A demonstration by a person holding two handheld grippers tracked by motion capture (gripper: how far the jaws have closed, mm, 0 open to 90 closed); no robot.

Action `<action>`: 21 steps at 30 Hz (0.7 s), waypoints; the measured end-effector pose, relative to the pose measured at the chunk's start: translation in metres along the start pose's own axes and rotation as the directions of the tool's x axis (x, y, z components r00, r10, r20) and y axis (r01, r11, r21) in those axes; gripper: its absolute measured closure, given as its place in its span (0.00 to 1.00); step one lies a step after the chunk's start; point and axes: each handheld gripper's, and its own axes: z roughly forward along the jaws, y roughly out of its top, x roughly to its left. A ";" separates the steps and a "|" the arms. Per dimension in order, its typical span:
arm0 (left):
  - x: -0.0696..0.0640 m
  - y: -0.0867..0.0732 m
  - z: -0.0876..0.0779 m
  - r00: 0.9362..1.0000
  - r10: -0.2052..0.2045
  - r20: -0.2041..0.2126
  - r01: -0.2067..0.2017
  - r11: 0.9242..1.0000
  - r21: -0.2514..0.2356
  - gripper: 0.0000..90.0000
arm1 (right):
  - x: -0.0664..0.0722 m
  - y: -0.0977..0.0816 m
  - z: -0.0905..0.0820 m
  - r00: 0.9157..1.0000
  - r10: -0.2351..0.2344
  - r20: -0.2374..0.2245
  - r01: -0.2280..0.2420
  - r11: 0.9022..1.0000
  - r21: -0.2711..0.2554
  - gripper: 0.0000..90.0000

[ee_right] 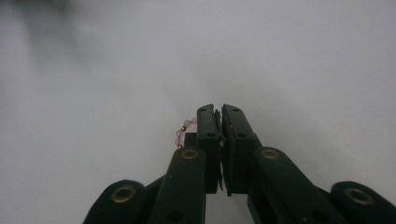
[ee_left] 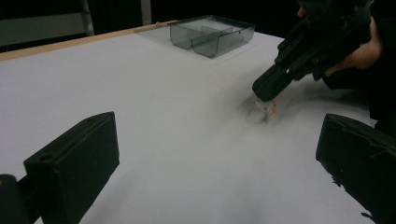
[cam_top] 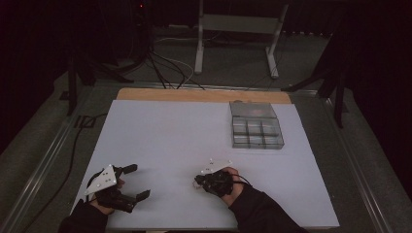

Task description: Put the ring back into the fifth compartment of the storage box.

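two tools are over the white tabletop (cam_top: 160,136), one in each hand of the person. the right tool (ee_right: 218,110) has its jaws pressed together, and a short string of pink and gold beads (ee_right: 183,131) comes out at the side of them, so i judge it is gripping this small beaded piece. in the left gripper view the beads (ee_left: 267,107) hang just under the tip of the right tool (ee_left: 265,91), touching or almost touching the tabletop; i cannot tell which. the left tool (cam_top: 133,182) rests near the front edge, well apart from the right one, with its jaws wide and nothing between them.

far across the tabletop, near the back edge on the right side, stands a clear box with compartments (cam_top: 256,132). its lid looks open toward the back. it seems to me the beads should go there, but this is only my guess.

what can go wrong: the beaded piece is very thin and is caught mostly at one side of the jaws. if the hand moves fast or tilts, the piece can slip out and fall on the tabletop. also the hanging end can drag on the surface or catch on the wall of the box during the carrying. because the compartments are small, a release from too high may drop it in the wrong one.
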 end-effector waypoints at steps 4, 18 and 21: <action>0.000 0.000 0.000 1.000 0.001 0.000 -0.001 1.000 0.003 0.01 | -0.004 0.004 -0.008 1.000 0.013 0.005 -0.013 1.000 -0.024 0.97; 0.000 0.000 0.001 1.000 -0.002 0.002 0.002 1.000 0.001 0.01 | -0.012 0.009 -0.022 0.999 0.032 0.023 -0.031 0.998 -0.063 0.97; 0.000 0.000 0.001 1.000 -0.001 0.002 0.001 1.000 0.006 0.01 | -0.016 0.010 -0.025 0.999 0.036 0.033 -0.033 0.997 -0.072 0.97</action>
